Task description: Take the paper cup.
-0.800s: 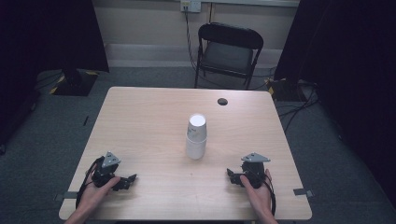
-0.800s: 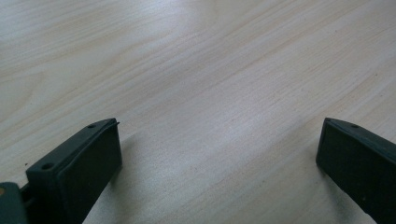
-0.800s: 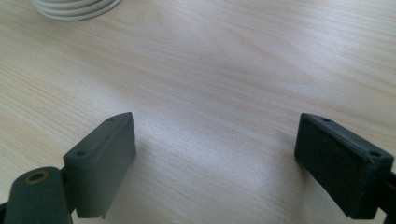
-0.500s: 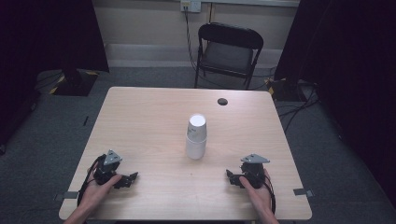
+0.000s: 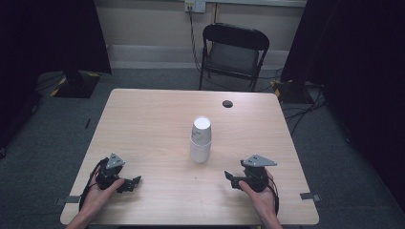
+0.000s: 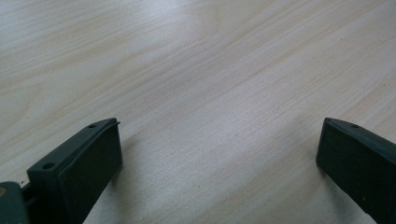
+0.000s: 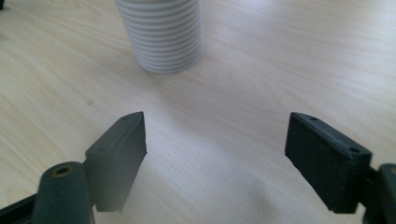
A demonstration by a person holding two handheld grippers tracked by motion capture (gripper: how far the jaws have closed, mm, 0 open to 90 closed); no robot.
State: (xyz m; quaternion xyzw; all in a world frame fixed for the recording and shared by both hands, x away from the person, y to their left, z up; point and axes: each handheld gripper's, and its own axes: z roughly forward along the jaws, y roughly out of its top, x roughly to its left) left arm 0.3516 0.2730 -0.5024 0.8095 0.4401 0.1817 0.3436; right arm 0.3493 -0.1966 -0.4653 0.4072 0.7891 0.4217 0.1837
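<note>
A stack of white paper cups (image 5: pixel 200 139) stands upside down at the middle of the light wooden table (image 5: pixel 153 119). Its ribbed lower part (image 7: pixel 161 35) rises at the top of the right gripper view. My right gripper (image 5: pixel 230 177) rests near the table's front right, open, its jaws wide apart with only bare wood between them (image 7: pixel 215 135). At the front left my left gripper (image 5: pixel 135 181) lies open too, jaws spread over bare tabletop (image 6: pixel 219 140). Both point inward, toward the table's middle.
A small dark round thing (image 5: pixel 227 103) lies near the table's far edge. A black folding chair (image 5: pixel 234 52) stands behind the table. Cables (image 5: pixel 305 107) run over the grey carpet at the right.
</note>
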